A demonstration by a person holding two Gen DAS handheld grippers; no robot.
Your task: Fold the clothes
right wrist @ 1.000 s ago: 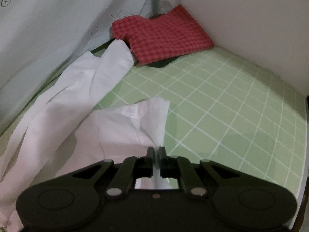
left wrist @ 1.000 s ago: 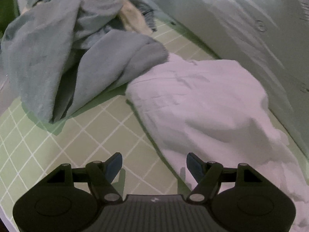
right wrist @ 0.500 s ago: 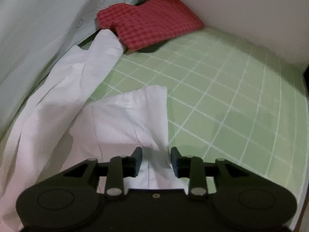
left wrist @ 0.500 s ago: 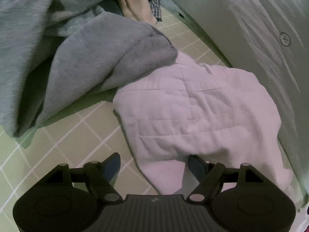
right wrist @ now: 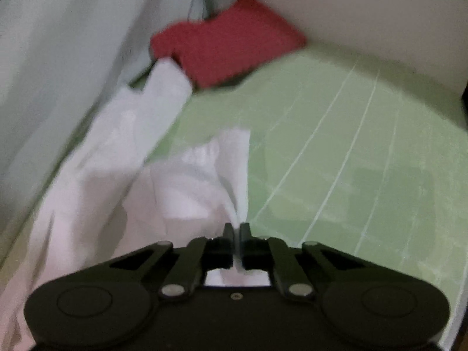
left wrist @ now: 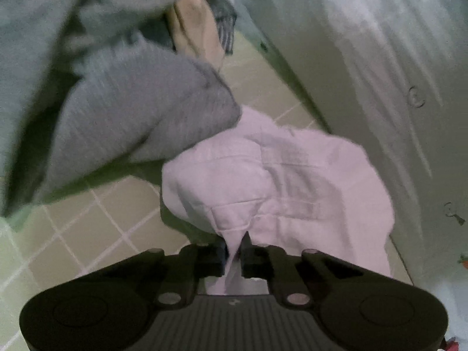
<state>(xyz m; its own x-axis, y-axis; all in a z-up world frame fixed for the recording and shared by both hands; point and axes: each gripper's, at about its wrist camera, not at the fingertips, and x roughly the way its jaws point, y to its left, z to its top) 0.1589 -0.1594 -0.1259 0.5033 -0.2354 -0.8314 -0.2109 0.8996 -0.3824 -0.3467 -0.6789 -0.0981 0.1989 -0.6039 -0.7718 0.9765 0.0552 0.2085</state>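
Observation:
A white garment (left wrist: 280, 181) lies crumpled on the green grid mat (left wrist: 96, 231). My left gripper (left wrist: 234, 248) is shut on an edge of it, and the cloth bunches up from the fingers. In the right wrist view the same white garment (right wrist: 181, 181) spreads to the left along the mat (right wrist: 336, 152). My right gripper (right wrist: 236, 234) is shut on another edge of it, with cloth pulled into a ridge at the fingertips.
A pile of grey clothes (left wrist: 122, 102) with a beige piece (left wrist: 193, 26) lies beyond the left gripper. A folded red checked garment (right wrist: 228, 46) sits in the far corner. A pale curtain (left wrist: 365, 58) hangs along the mat's edge, and a white wall (right wrist: 365, 14) stands behind.
The left gripper moved forward and shut on the white garment's edge. The right gripper opened half a second ago and has shut on the garment again, lifting a fold.

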